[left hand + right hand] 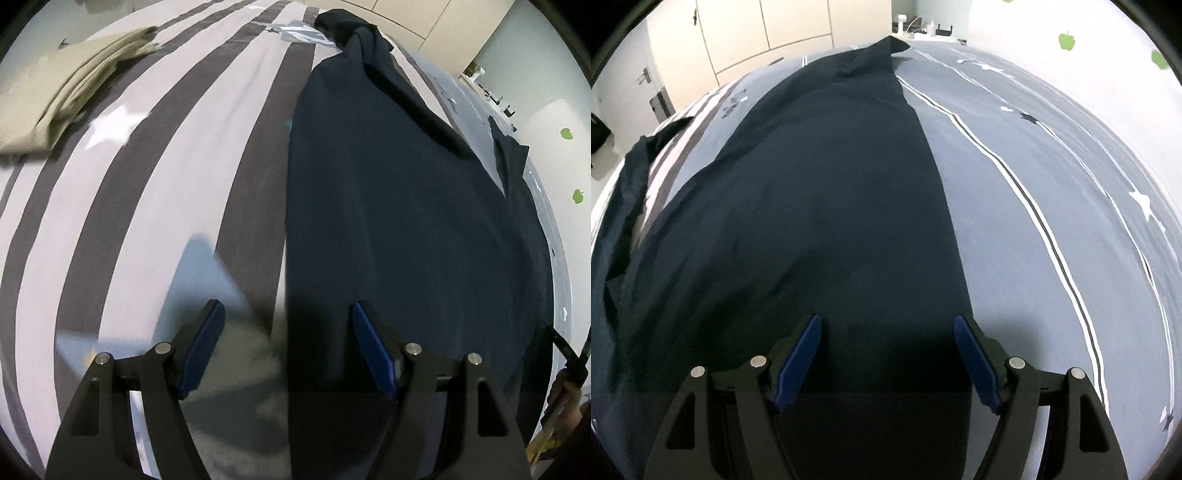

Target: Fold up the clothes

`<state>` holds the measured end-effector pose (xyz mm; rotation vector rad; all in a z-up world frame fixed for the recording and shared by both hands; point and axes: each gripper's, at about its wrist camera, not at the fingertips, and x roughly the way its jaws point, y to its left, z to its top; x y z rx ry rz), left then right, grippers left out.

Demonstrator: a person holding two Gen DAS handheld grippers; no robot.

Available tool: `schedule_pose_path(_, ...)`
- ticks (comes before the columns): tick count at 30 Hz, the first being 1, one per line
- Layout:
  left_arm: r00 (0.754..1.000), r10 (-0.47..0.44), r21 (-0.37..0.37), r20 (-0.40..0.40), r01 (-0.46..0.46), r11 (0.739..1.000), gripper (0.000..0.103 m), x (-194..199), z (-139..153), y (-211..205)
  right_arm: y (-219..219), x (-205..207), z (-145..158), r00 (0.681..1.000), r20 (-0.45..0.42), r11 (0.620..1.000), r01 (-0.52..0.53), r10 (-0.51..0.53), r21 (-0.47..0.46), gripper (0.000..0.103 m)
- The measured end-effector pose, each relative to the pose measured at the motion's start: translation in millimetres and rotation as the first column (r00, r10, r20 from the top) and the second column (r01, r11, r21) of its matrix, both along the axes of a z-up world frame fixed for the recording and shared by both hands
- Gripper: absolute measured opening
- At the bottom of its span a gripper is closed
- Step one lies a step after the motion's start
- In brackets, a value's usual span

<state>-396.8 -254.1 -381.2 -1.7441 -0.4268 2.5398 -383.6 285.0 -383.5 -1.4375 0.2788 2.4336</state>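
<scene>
A dark navy garment lies spread lengthwise on the striped bed sheet; one sleeve is folded across its far end. My left gripper is open just above the garment's near left edge, one finger over the sheet and one over the cloth. In the right wrist view the same garment fills the middle. My right gripper is open and empty above the garment's near right edge. Neither gripper holds cloth.
A folded beige garment lies on the sheet at the far left. The grey sheet with white lines and stars extends right of the garment. Cupboards and a wall with green stickers stand beyond the bed.
</scene>
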Motion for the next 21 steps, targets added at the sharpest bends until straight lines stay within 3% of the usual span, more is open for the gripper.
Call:
schedule_pose_path(7,0.998,-0.005,-0.051,-0.068,0.002,0.999,0.078,54.1,-1.8,32.7,-28.9,32.4,-1.9,0.998,-0.017,0.997,-0.059,0.059,0.043,0.071)
schedule_pose_path(11,0.990,-0.026,-0.091,-0.139,0.013,0.996,0.077,63.5,-3.3,49.2,-11.4,49.2,-5.4,0.999,-0.041,1.000,-0.001,0.002,0.025,0.071)
schedule_pose_path(12,0.988,-0.030,-0.104,-0.151,0.014,0.994,0.069,63.5,-3.7,51.8,-4.1,53.7,-7.0,0.999,-0.046,1.000,0.011,-0.010,0.022,0.071)
schedule_pose_path(13,0.986,-0.034,-0.118,-0.163,0.015,0.993,0.052,63.5,-4.1,54.4,-0.7,56.4,-8.4,0.999,-0.046,1.000,0.019,-0.018,0.018,0.071)
schedule_pose_path(14,0.984,-0.040,-0.148,-0.171,0.014,0.989,0.044,61.9,-4.3,57.5,5.6,59.9,-11.2,0.998,-0.050,0.999,0.026,-0.025,0.023,0.071)
schedule_pose_path(16,0.982,-0.043,-0.153,-0.183,0.015,0.988,0.013,54.9,-1.5,54.3,16.1,64.4,-16.4,0.998,-0.056,0.999,0.029,-0.028,0.027,0.071)
schedule_pose_path(21,0.969,-0.044,-0.218,-0.243,-0.010,0.976,0.005,59.8,24.7,72.2,20.8,71.2,-26.1,0.992,-0.118,0.999,-0.036,0.037,0.011,0.071)
